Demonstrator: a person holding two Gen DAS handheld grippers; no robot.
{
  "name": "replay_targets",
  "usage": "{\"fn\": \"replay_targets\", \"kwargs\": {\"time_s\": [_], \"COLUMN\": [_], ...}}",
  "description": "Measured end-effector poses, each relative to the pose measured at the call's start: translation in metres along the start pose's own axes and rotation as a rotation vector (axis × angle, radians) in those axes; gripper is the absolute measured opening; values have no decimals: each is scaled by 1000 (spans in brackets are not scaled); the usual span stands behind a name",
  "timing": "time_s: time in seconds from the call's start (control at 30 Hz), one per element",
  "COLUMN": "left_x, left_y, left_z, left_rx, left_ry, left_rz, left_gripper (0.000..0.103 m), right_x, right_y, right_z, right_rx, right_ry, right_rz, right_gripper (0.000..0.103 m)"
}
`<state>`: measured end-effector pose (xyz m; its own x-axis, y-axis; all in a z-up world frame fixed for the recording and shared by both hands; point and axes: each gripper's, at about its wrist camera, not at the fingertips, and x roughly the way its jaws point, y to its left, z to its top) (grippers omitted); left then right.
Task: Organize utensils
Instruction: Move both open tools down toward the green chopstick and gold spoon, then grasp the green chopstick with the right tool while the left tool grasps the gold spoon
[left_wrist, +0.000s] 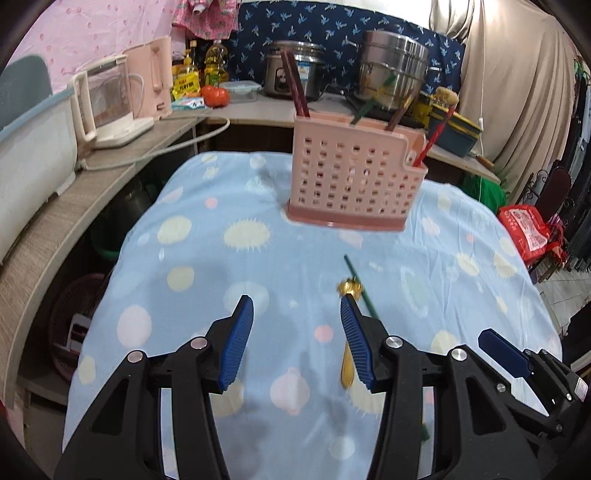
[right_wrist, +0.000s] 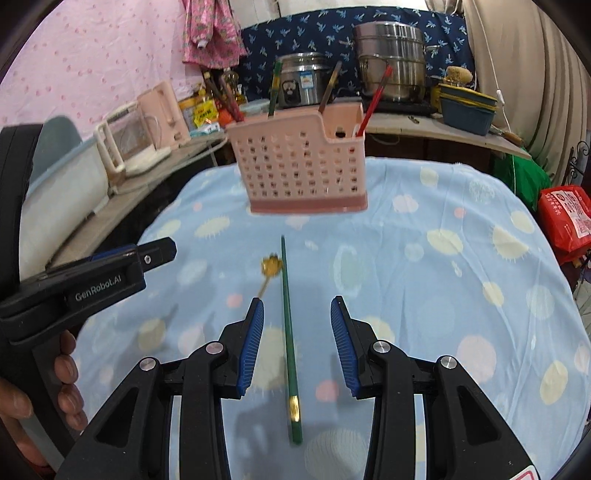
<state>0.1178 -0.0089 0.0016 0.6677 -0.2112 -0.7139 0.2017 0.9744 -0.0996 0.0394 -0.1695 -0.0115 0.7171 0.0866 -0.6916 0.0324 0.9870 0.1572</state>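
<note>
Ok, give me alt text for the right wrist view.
The right gripper, open, straddles a green chopstick lying on a blue spotted cloth, beside a gold spoon. Behind stands a pink utensil caddy already holding utensils.

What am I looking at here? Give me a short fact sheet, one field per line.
Surface: light blue cloth with pastel spots
Container: pink perforated plastic utensil basket, standing upright at the far side, already holding several chopsticks
Loose items: green chopstick and small gold spoon, lying on the cloth side by side
Left gripper: open, empty, beside the spoon
Right gripper: open, empty, fingers either side of the green chopstick
</note>
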Motion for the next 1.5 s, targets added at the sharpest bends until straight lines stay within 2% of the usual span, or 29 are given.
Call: {"fn": "replay_targets", "kwargs": {"time_s": [0.4, 0.73, 1.03, 1.2, 1.5], "left_x": [12, 13, 15, 16, 17], "left_y": [2, 13, 12, 10, 6], "left_z": [-51, -73, -78, -78, -78], "left_rx": [29, 14, 19, 24, 30], "left_ry": [71, 115, 128, 130, 137], "left_rz": [45, 56, 57, 57, 47], "left_gripper": [47, 47, 47, 47, 48], "right_x": [24, 27, 30, 31, 27], "right_y": [8, 6, 8, 6, -2], "right_z": [-56, -64, -64, -63, -65], "right_rx": [-5, -4, -16, -9, 19], "right_ry": [124, 140, 144, 145, 136], "right_rz": [-2, -21, -37, -41, -42], "right_gripper": [37, 35, 23, 8, 7]}}
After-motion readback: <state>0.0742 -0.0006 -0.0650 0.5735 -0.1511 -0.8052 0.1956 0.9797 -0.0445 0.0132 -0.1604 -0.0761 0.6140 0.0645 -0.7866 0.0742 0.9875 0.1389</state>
